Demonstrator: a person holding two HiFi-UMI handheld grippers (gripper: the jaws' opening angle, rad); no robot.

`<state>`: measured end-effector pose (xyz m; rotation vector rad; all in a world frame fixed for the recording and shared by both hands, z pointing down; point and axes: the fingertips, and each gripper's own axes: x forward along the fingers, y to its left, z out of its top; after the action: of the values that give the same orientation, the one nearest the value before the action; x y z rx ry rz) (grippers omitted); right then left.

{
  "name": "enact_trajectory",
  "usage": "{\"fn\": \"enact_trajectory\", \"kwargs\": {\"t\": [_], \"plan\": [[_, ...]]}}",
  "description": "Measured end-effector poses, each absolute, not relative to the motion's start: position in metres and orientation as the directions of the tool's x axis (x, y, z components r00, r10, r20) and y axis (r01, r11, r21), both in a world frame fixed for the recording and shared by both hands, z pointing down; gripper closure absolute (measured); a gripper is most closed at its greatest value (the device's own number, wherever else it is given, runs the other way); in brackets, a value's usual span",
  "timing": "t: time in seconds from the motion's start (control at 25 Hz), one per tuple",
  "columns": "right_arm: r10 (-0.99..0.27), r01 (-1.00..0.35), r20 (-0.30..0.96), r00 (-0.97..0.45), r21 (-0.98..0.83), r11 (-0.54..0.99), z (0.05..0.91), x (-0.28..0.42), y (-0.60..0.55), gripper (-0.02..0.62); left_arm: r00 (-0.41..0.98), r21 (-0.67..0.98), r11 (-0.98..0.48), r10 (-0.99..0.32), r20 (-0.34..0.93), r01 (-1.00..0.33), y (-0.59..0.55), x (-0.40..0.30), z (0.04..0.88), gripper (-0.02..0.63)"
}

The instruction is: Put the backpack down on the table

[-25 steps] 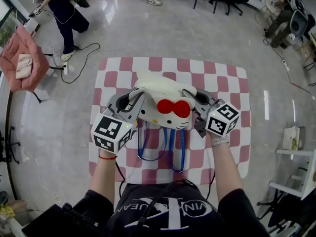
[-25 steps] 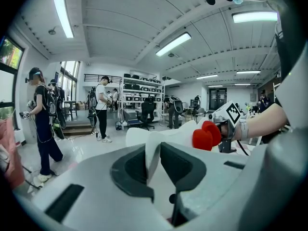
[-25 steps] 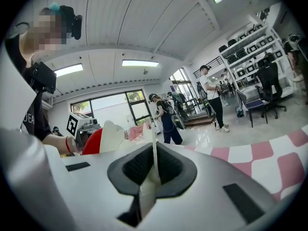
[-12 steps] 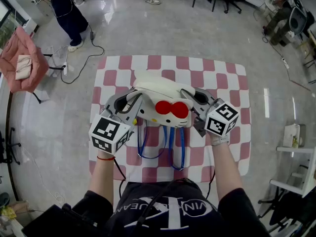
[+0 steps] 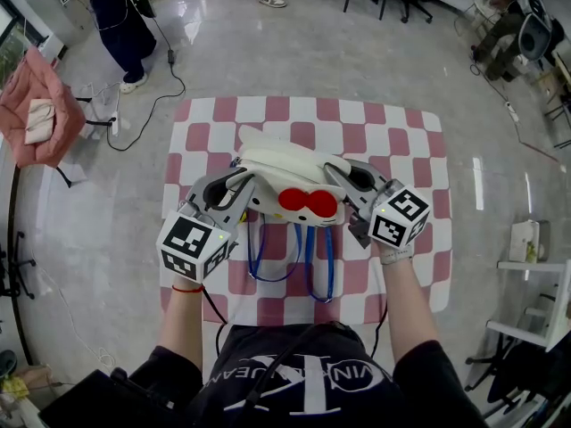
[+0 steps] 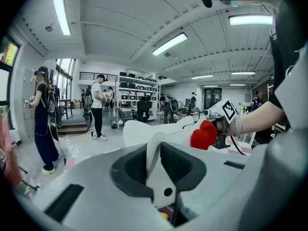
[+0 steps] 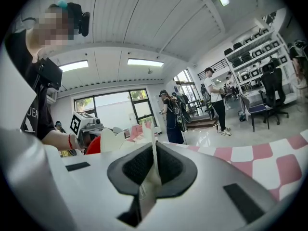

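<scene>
Clamping a white side fold of the backpack [image 5: 284, 160] in the left gripper [image 5: 237, 187]. Pinching a thin white edge of it in the right gripper [image 5: 346, 182]. Jaws closed on fabric both sides, no gap to see.

Holding it between the two grippers over the middle of the counter [image 5: 406, 145]. Can't tell whether the base touches the cloth [image 5: 268, 112].

Judging it soft, light and floppy, so likely to slump once let go. Not fragile, not slippery. Best gripped at the two sides as now, or at the top. Worth avoiding the straps [image 5: 327, 270], which would probably let it swing.

Looks like a white padded cat-face shell with a red bow [image 5: 308, 203] on the near face and blue straps trailing toward the body.

Further out: red-and-white checked cloth, then glossy floor [image 5: 357, 52], a pink jacket [image 5: 36, 105] far left, a person [image 5: 120, 12] standing top left.
</scene>
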<state>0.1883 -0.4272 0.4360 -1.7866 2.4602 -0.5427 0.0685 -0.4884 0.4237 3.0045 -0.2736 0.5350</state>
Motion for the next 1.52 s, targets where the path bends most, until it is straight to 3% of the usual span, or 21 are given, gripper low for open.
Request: {"fn": "enact_trajectory", "kwargs": {"t": [1.04, 1.52], "plan": [[-0.945, -0.941, 0.18, -0.272, -0.256, 0.222, 0.435, 0.171, -0.408, 0.577, 0.942, 0.072, -0.992, -0.078, 0.328, -0.107, -0.466, 0.048, 0.431, 0.543], [-0.953, -0.982, 0.242, -0.185, -0.078, 0.171, 0.42, 0.176, -0.393, 0.575, 0.944, 0.0, -0.997, -0.076, 0.323, -0.08, -0.464, 0.048, 0.432, 0.541]]}}
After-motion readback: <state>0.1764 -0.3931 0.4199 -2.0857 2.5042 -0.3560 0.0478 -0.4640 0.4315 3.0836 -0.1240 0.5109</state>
